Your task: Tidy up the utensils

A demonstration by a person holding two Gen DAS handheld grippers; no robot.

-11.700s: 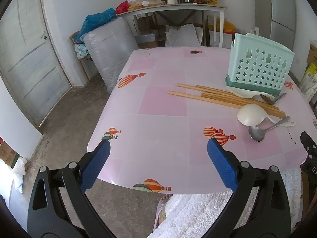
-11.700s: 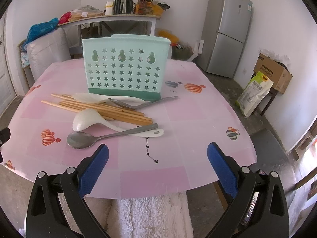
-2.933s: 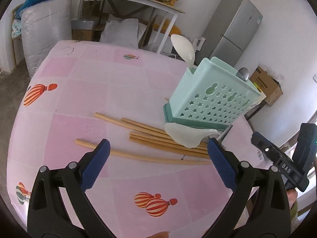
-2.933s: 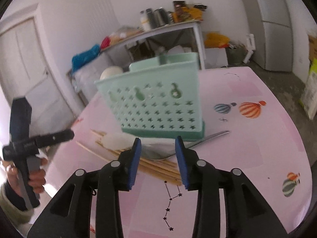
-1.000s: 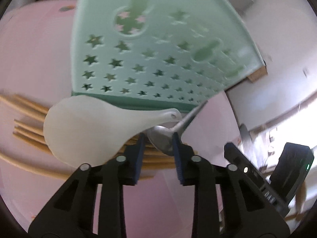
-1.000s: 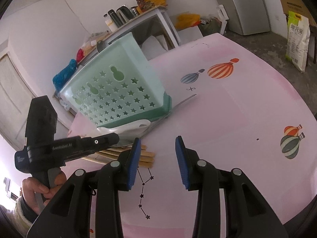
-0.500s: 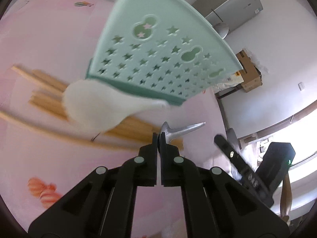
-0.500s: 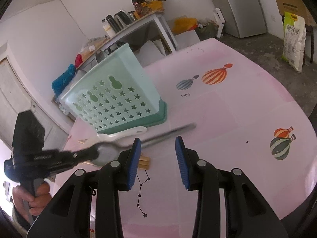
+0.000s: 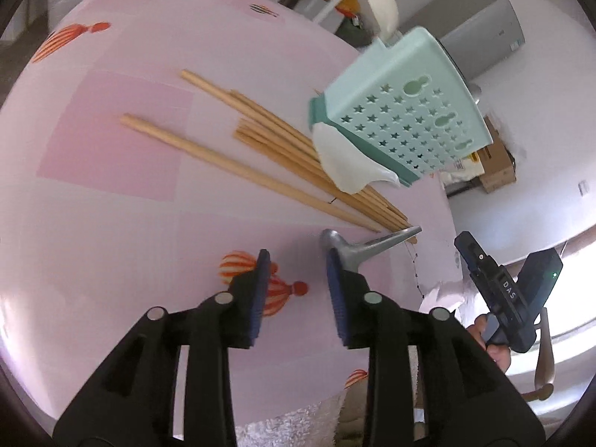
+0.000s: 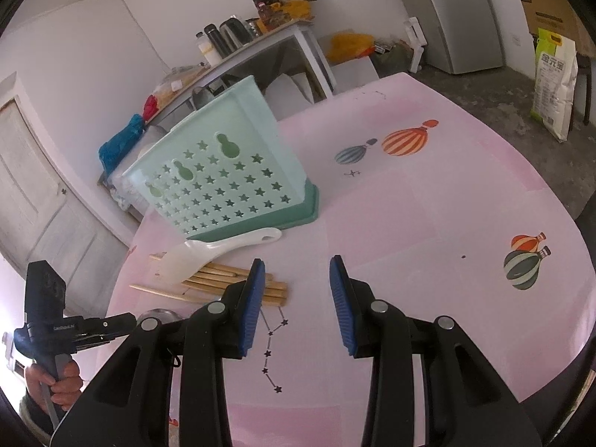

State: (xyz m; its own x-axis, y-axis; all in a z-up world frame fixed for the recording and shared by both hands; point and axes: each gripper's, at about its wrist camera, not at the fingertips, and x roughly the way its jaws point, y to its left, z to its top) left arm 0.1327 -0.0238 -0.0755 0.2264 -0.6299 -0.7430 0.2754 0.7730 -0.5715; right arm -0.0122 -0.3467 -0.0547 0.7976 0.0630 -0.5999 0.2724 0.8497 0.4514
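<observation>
A mint green utensil basket (image 9: 404,104) (image 10: 227,171) stands on the pink table; a white spoon (image 9: 380,3) and a metal spoon stick up out of it. A white rice paddle (image 9: 344,165) (image 10: 219,251) leans by its base over several wooden chopsticks (image 9: 260,149) (image 10: 238,283). My left gripper (image 9: 296,257) is partly open; a metal spoon (image 9: 368,247) lies against its right finger, bowl near the pad, handle pointing right. My right gripper (image 10: 298,264) is open and empty above the table near the chopstick ends.
The pink balloon-print tablecloth (image 10: 428,223) covers the table. A white towel (image 9: 290,424) hangs at the near edge. A side table with bottles (image 10: 260,33), a fridge (image 10: 462,15), a rice bag (image 10: 555,89) and a door (image 10: 33,193) stand around.
My left gripper pulled the metal spoon back from under the basket, then its jaws parted; the spoon now rests against the right finger. The right gripper stayed open and shifted little.
</observation>
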